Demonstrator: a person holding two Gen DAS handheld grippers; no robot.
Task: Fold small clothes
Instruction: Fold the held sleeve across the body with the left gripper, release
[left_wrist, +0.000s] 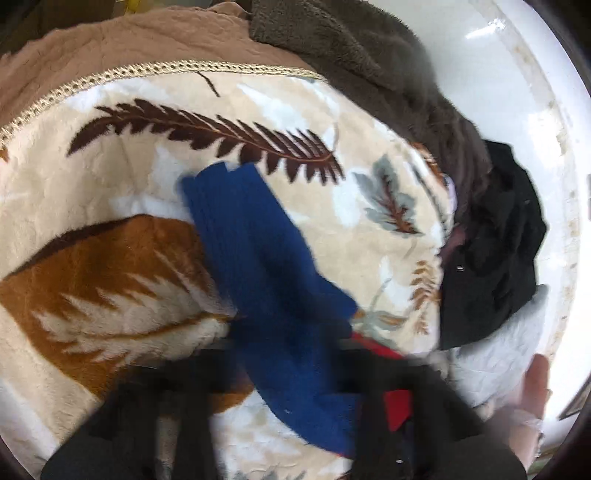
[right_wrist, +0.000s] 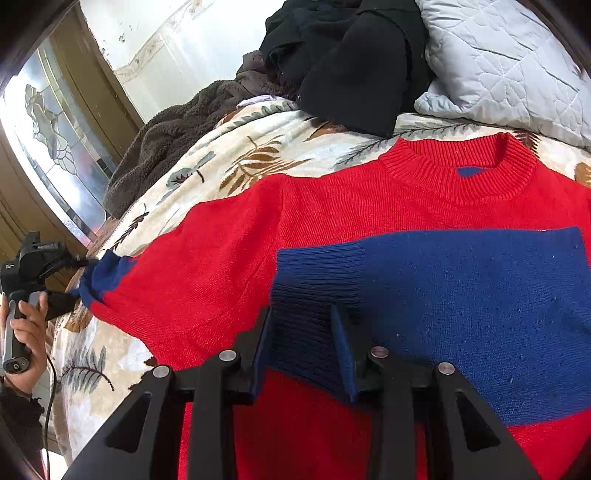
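Sweater (right_wrist: 229, 236) under right gripper (right_wrist: 303, 354), jaws apart astride blue sleeve (right_wrist: 461, 295); left gripper (right_wrist: 79, 273) clamped on cuff (right_wrist: 101, 277).

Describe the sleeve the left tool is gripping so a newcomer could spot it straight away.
Start at the red sweater spread on the leaf-print blanket. One sleeve is folded across its chest; the other stretches out sideways over the blanket. That outstretched sleeve ends in a blue cuff, pinched by the left tool; no other blue end hangs off the sweater's edge.
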